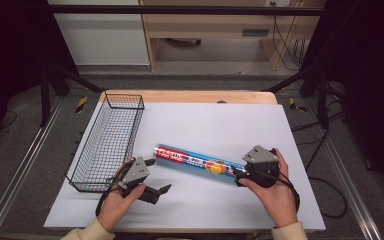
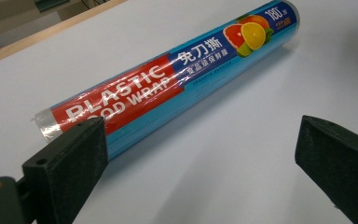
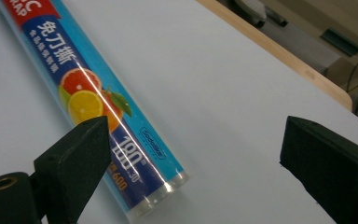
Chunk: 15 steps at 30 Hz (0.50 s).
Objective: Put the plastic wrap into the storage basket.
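Plastic wrap roll (image 1: 196, 161) lies flat on the white table (image 1: 220, 125), slanting from near the wire basket (image 1: 111, 142) at its left end down toward the right tongs (image 1: 236, 176) at its other end. Both pairs of tongs stand spread with nothing pinched. The left tongs (image 1: 160, 192) hover low over the table just short of the roll's red-labelled end, and the left gripper view shows that end lying beyond the jaws, not between them. In the right gripper view the roll's capped end sits beside one jaw, outside the gap, so no grip is made there either. The step in hand looks like the approach: each pair of tongs is being lined up with one end of the roll, probably so the two can lift it together and carry it to the basket, which stands empty at the table's left edge. The next move calls for bringing each gap squarely across the tube, then closing on it. Since the roll is round, smooth and glossy, a grip placed off-centre could let it spin or slide away, and a long tube held at one end alone would likely droop.
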Each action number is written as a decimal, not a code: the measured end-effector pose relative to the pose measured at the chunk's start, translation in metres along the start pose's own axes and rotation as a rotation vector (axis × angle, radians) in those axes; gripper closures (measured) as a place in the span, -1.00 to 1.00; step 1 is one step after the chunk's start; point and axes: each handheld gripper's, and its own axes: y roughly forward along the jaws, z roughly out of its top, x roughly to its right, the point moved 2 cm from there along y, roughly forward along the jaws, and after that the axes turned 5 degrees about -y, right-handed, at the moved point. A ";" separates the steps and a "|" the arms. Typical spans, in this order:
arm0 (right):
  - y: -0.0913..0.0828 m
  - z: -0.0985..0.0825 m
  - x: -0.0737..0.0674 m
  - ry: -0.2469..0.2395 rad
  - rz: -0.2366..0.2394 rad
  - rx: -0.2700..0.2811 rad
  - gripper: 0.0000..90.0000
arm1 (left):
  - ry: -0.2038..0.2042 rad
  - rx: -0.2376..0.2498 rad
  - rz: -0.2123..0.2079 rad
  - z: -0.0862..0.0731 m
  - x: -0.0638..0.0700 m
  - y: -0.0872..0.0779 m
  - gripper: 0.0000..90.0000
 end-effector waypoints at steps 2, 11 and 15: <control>0.003 0.005 0.000 -0.009 0.035 -0.014 -0.80 | 0.000 0.000 0.000 0.000 0.000 0.000 -0.94; 0.017 0.027 0.002 -0.107 0.132 -0.079 -0.82 | 0.001 -0.003 0.001 -0.001 0.000 0.000 -0.94; 0.028 0.035 0.001 -0.171 0.162 -0.128 -0.83 | 0.007 -0.006 0.001 0.000 0.000 0.000 -0.94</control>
